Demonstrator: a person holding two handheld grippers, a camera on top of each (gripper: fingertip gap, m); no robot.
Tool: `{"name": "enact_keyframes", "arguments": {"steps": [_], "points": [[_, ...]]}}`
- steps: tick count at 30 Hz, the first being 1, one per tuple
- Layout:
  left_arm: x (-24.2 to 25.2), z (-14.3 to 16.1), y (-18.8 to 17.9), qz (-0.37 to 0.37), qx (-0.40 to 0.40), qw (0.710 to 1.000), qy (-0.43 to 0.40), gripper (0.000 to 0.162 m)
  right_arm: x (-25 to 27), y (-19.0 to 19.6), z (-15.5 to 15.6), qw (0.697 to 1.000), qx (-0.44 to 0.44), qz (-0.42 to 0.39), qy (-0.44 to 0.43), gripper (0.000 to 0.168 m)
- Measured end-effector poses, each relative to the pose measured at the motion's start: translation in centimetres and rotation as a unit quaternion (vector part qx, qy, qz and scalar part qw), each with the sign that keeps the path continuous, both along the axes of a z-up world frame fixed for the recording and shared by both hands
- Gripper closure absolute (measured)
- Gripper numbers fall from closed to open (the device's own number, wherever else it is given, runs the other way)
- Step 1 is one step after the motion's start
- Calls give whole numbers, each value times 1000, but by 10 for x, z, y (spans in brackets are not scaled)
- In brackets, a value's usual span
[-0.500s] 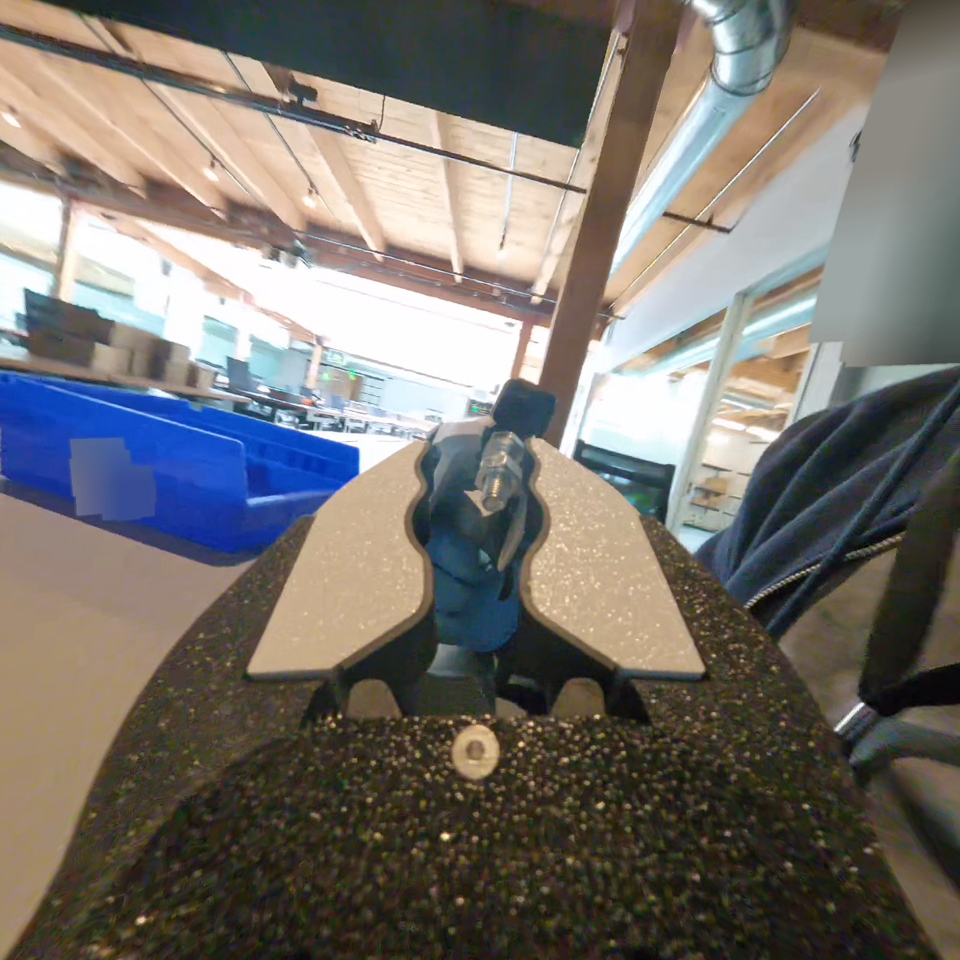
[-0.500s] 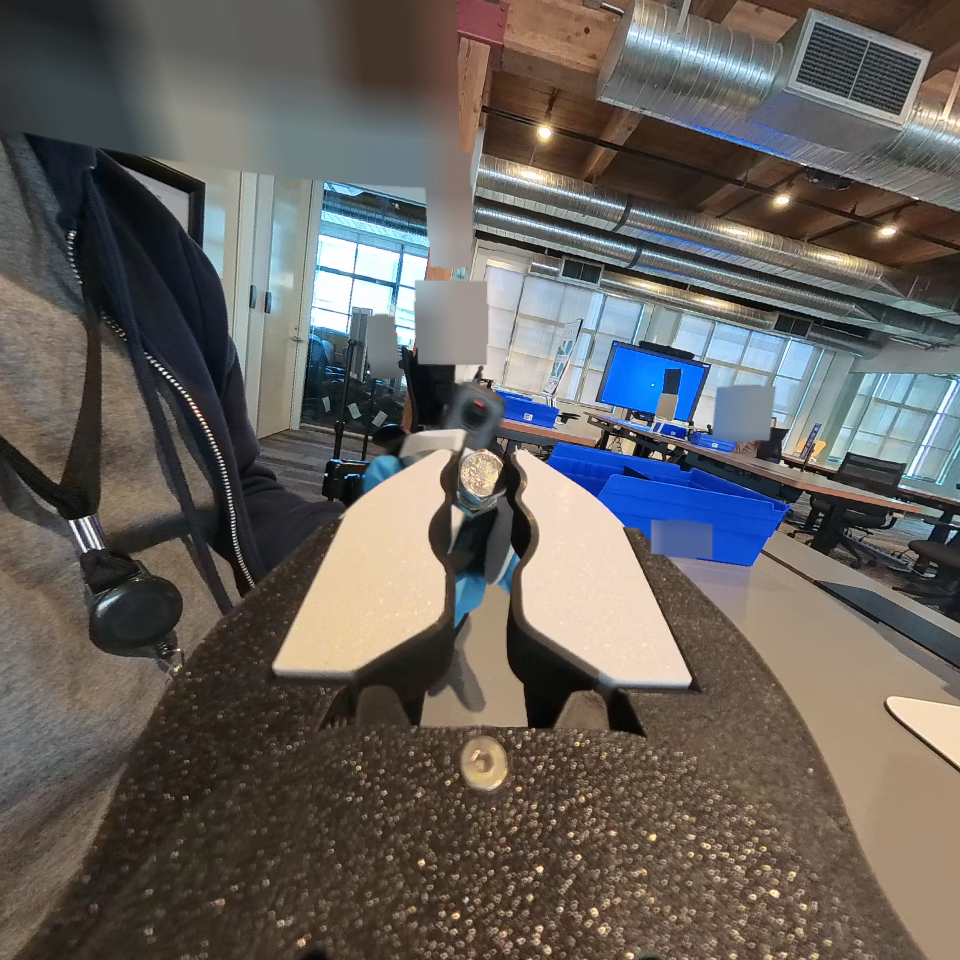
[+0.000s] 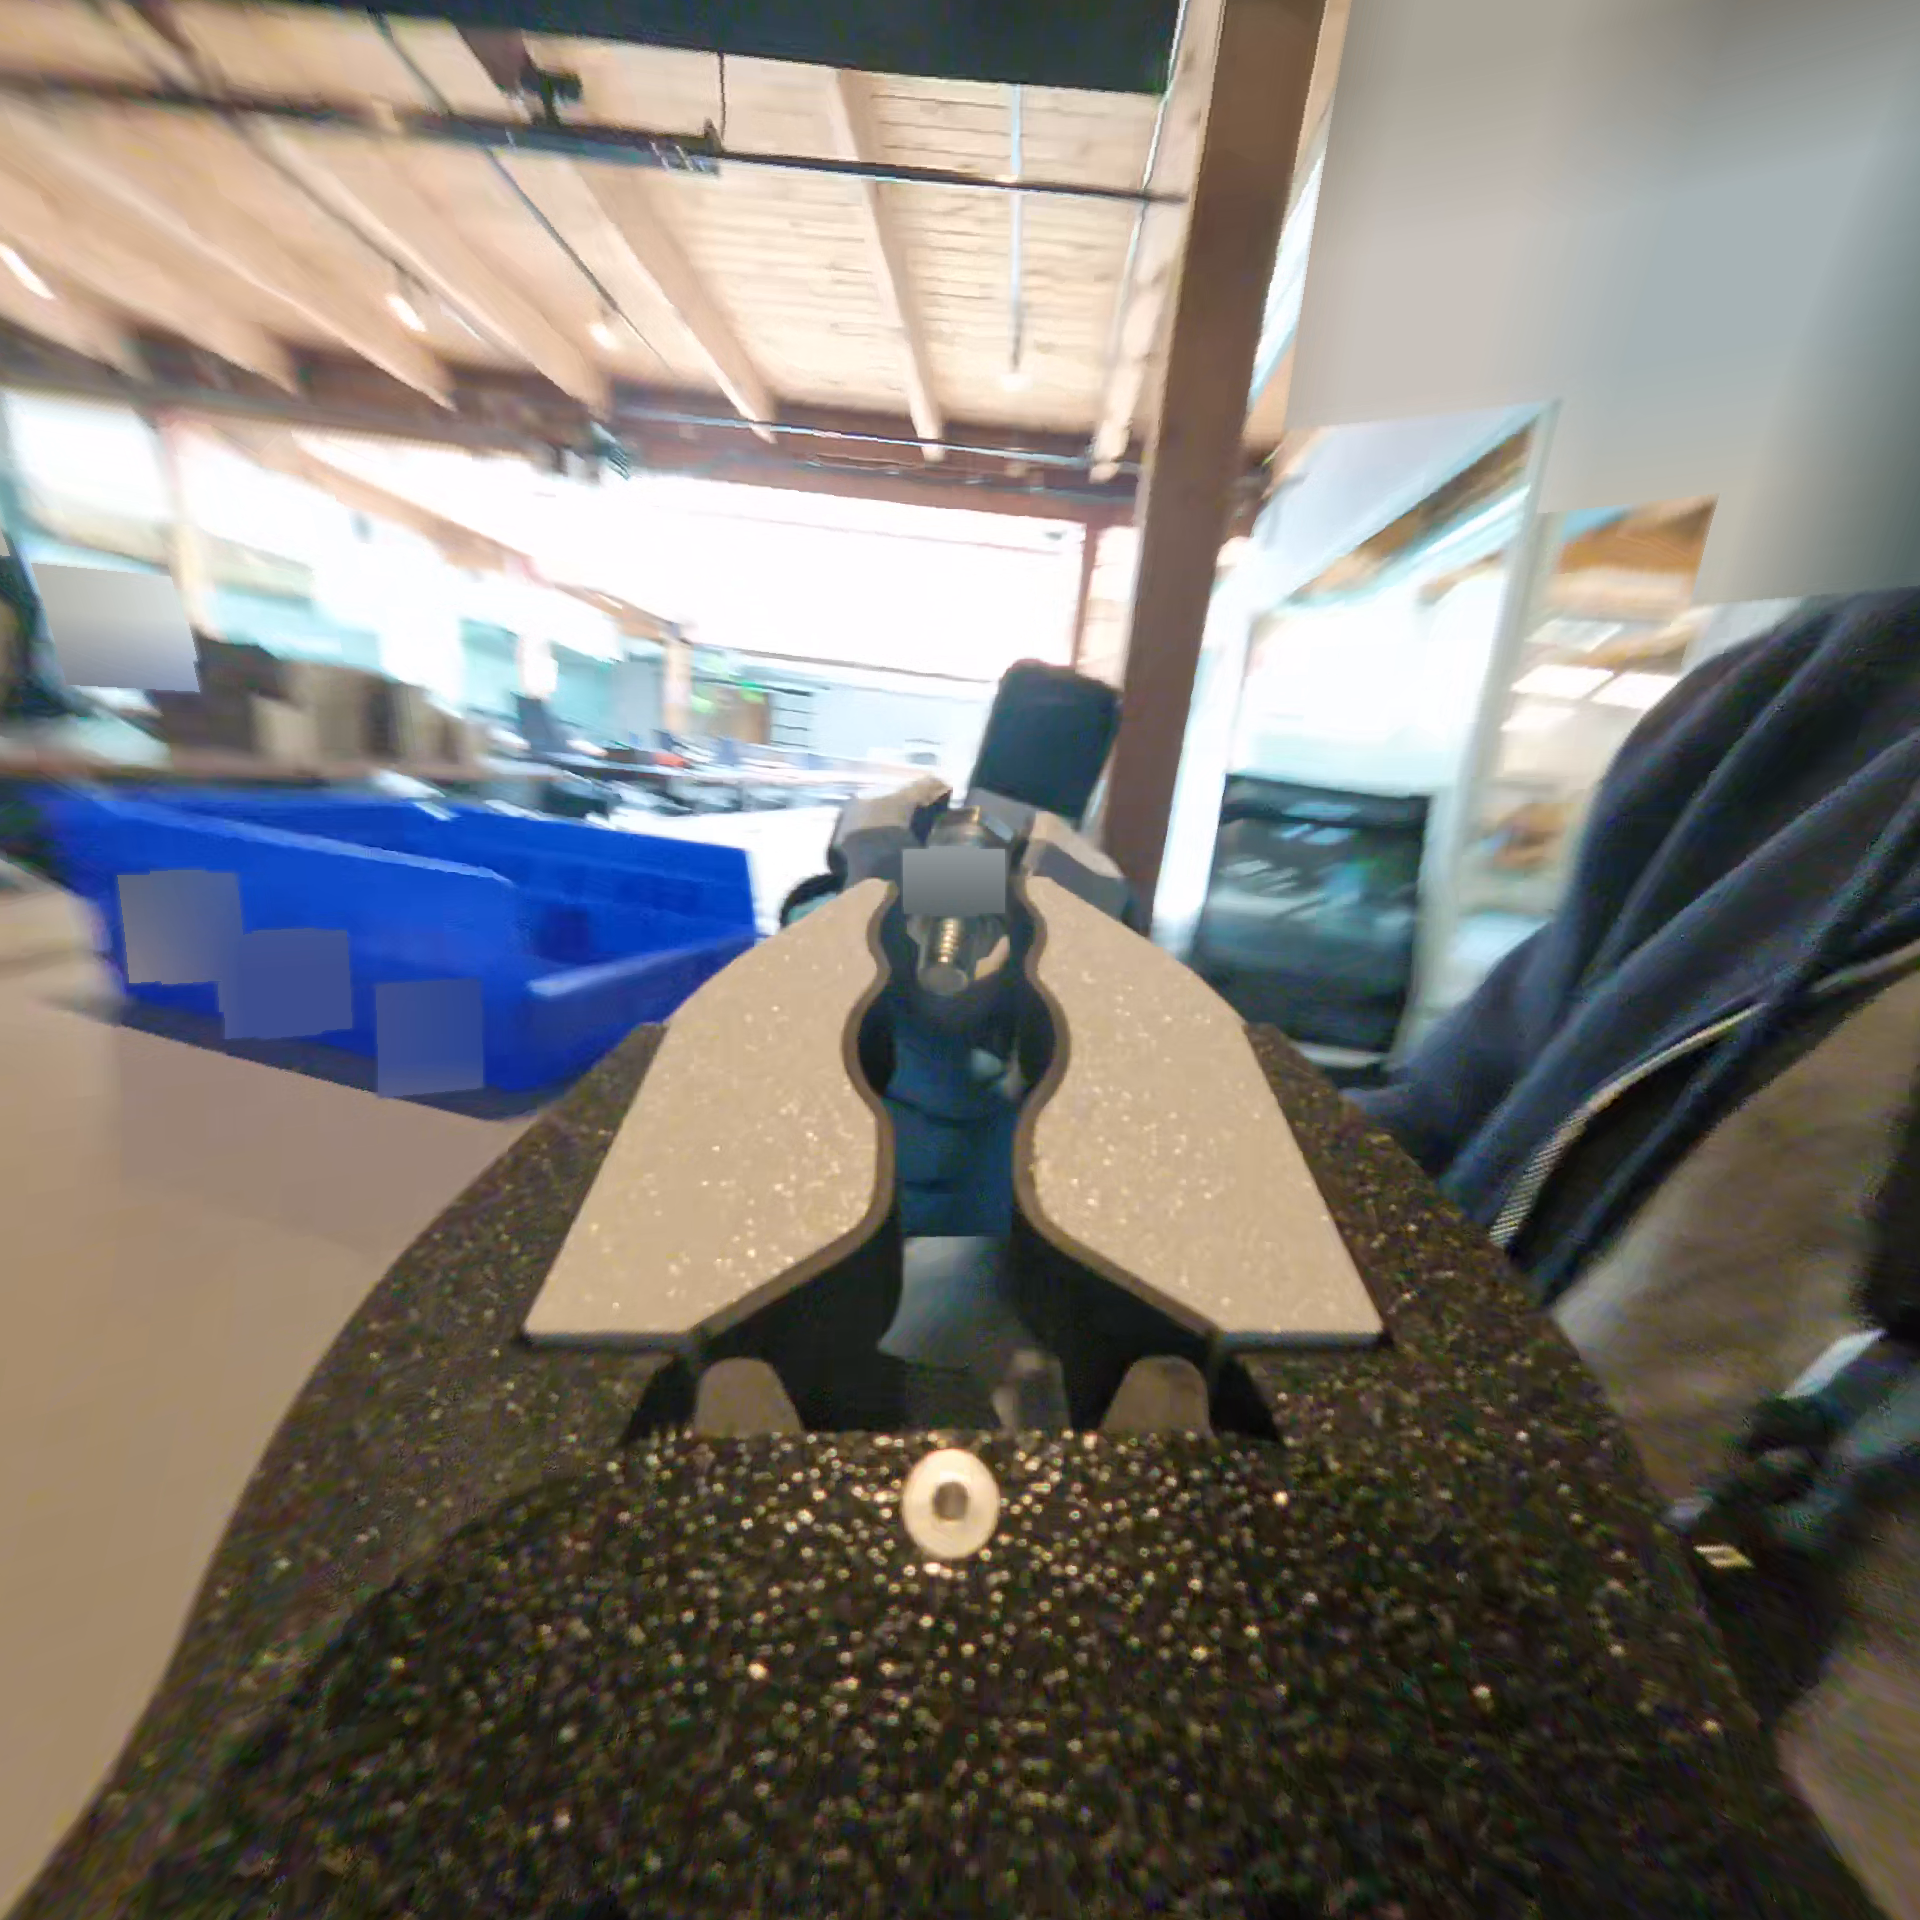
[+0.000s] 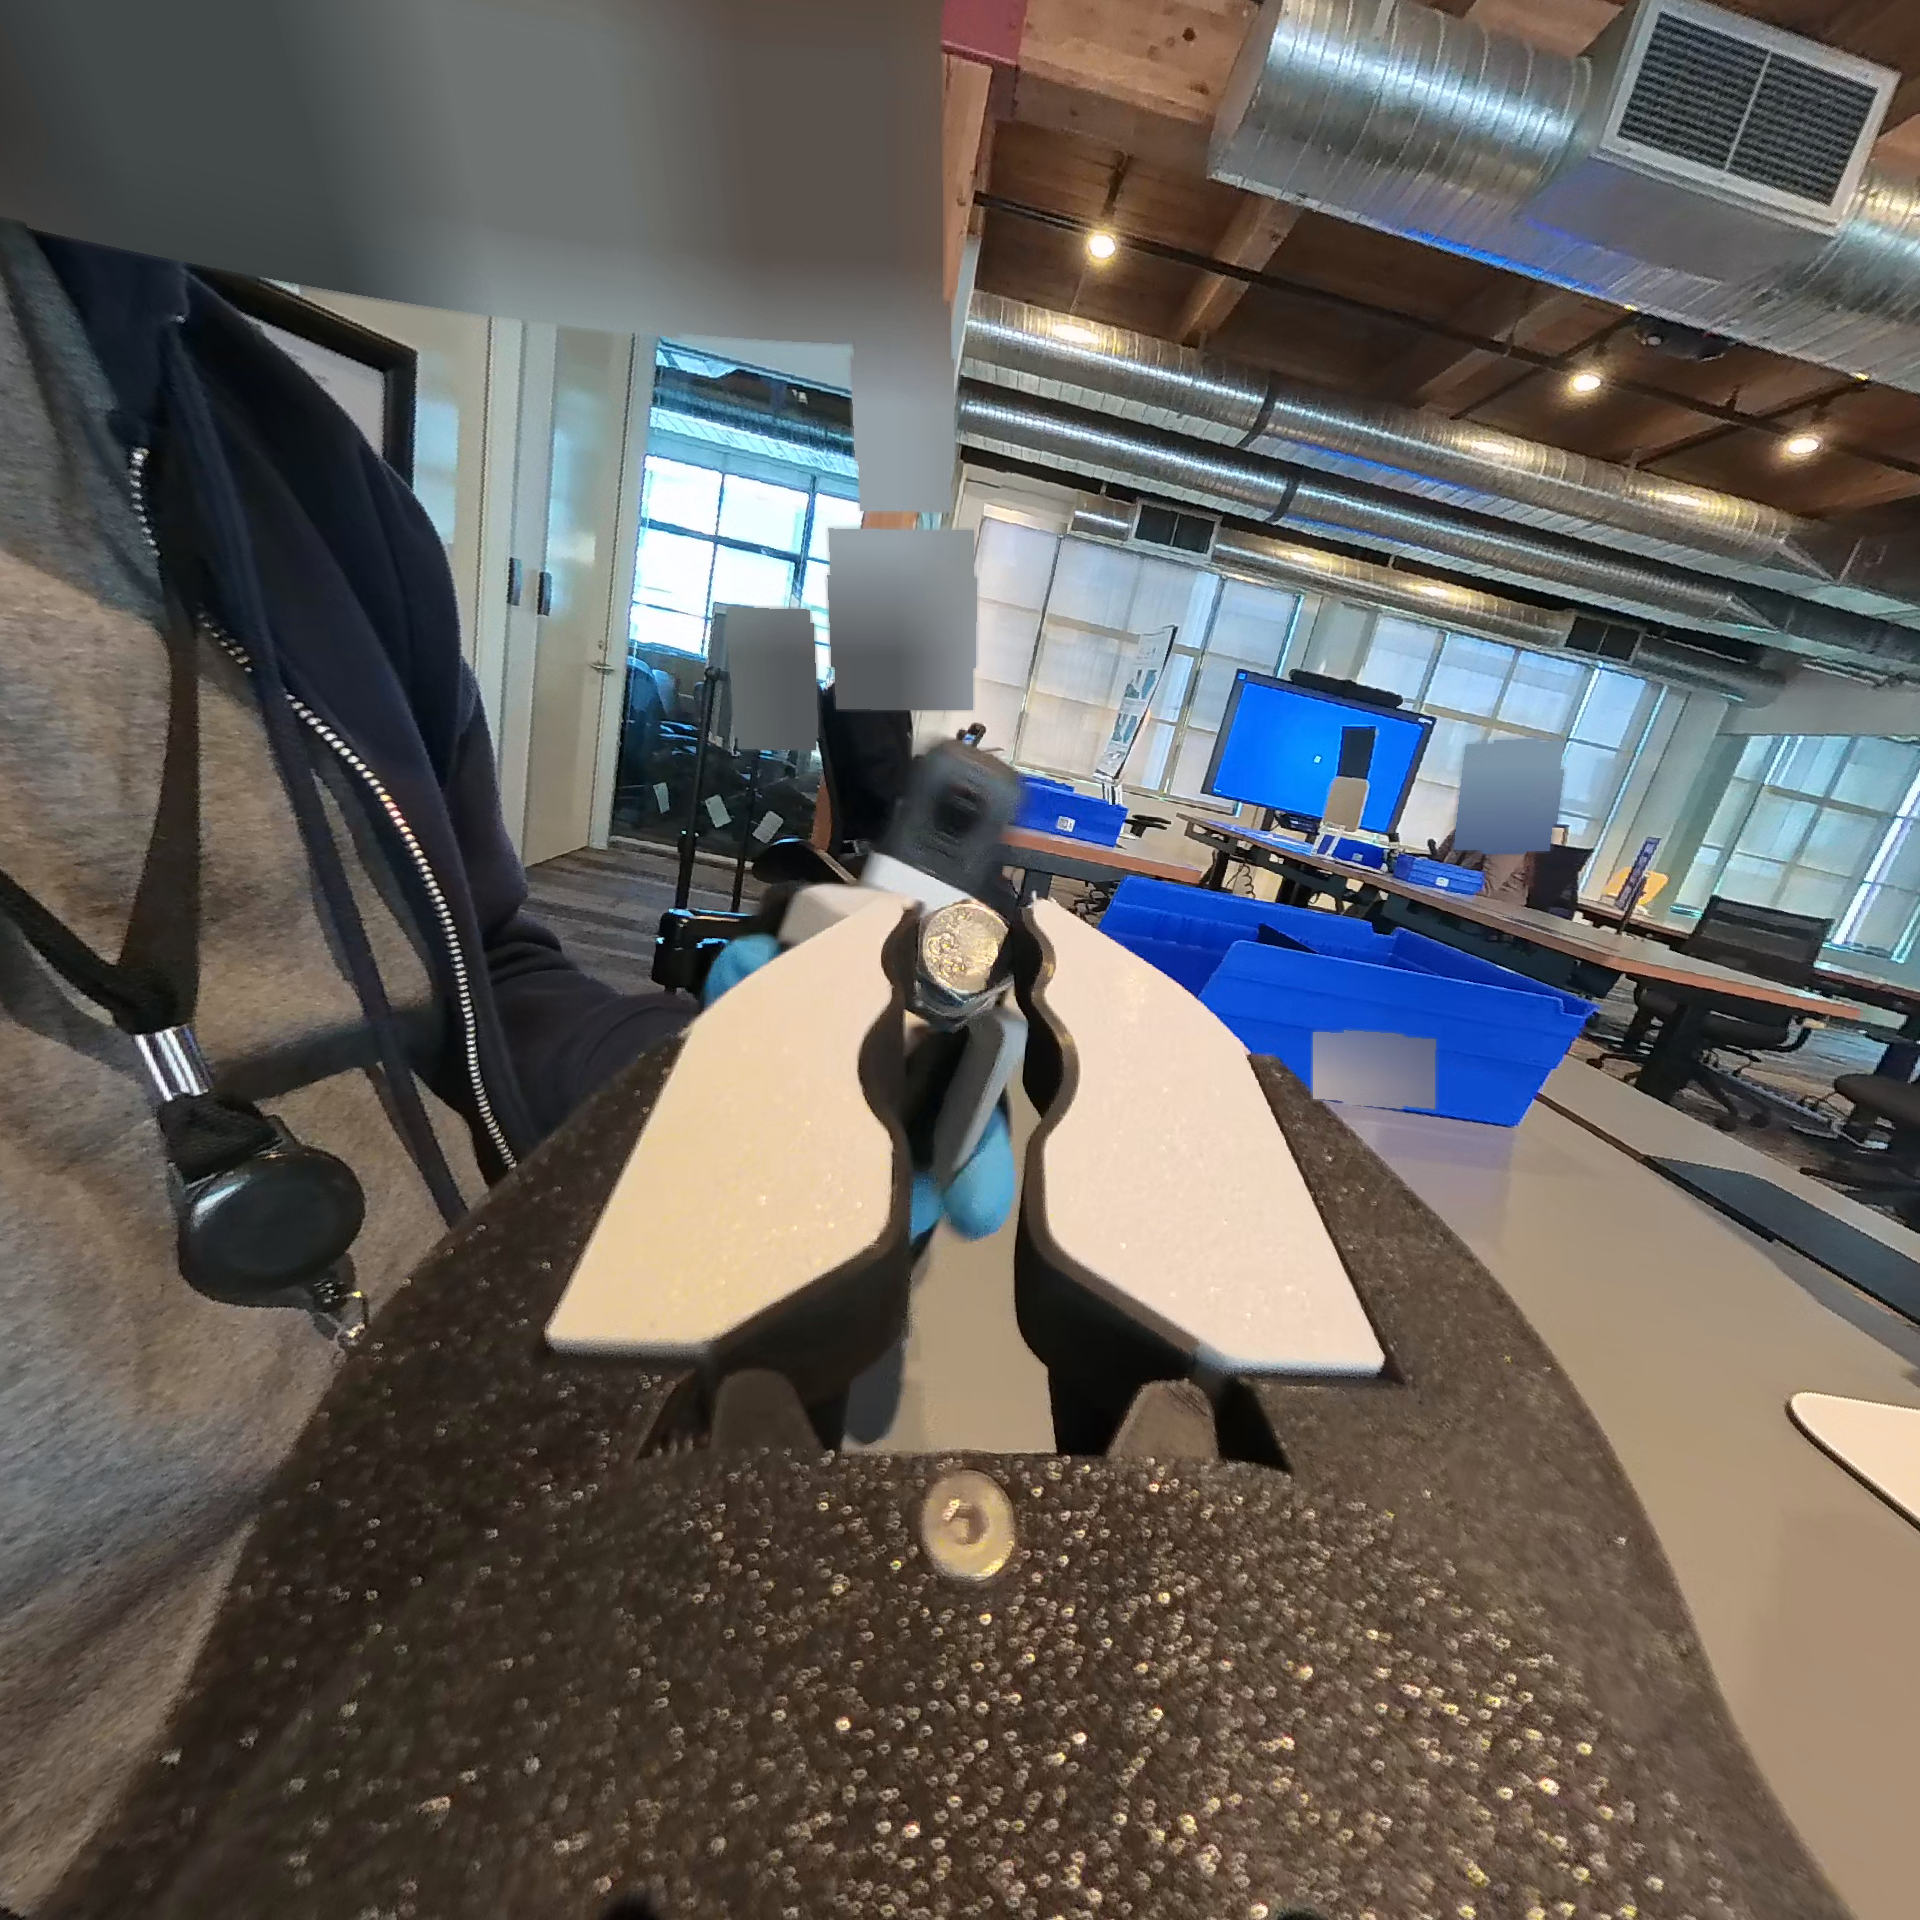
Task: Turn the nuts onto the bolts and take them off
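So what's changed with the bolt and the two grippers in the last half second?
In the left wrist view the bolt has swung: its threaded end was tilted up and now points toward the camera, and the background is blurred by motion. Both hand-held grippers remain shut around the bolt and nut, left and right, and the blue bin sits as before.

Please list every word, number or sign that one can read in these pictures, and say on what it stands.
No text can be read with certainty.
Bolt head: raised marks, too small and blurred to read.
Poster by the windows: print too small to read.
Monitor: plain blue screen, nothing readable.
Blue bin: no writing shows.
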State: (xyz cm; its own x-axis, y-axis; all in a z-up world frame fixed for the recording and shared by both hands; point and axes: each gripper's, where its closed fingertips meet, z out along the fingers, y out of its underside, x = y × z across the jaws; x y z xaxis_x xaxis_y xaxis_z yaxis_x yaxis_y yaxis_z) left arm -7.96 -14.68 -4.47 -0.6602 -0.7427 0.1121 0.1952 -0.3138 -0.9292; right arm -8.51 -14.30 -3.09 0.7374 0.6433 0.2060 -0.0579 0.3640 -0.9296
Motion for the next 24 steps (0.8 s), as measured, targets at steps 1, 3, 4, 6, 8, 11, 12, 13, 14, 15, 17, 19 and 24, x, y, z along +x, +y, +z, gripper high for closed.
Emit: {"name": "enact_keyframes", "arguments": {"steps": [1,3,4,6,8,11,12,13,14,15,17,19,24], "points": [[0,0,0,51,55,997,-35,144,0,0,0,1000,0,0,1,151],[1,-1,1,173,194,959,-116,144,0,0,0,1000,0,0,0,151],[2,-1,2,228,256,927,-149,144,0,0,0,1000,1,-1,0,151],[3,-1,2,298,336,874,-186,144,0,0,1,1000,1,-1,1,151],[1,1,0,300,330,874,-194,140,1,0,1,1000,2,-2,3,151],[-2,7,4,229,215,937,-155,136,1,0,1,1000,3,-2,4,151],[-2,8,7,199,174,955,-133,137,2,0,2,1000,3,-1,6,151],[-1,7,9,160,135,972,-106,137,2,-1,2,1000,4,0,8,151],[0,5,11,122,95,985,-76,137,2,-1,3,1000,4,0,11,151],[1,5,14,90,54,993,-51,138,3,-1,3,1000,4,1,13,151],[0,5,18,36,-14,999,-22,139,4,-2,4,1000,4,5,21,151],[-1,6,18,-1,-48,999,-5,140,7,-2,6,999,4,8,34,151],[1,4,14,26,-6,999,-20,144,17,-4,12,997,2,22,75,151]]}}
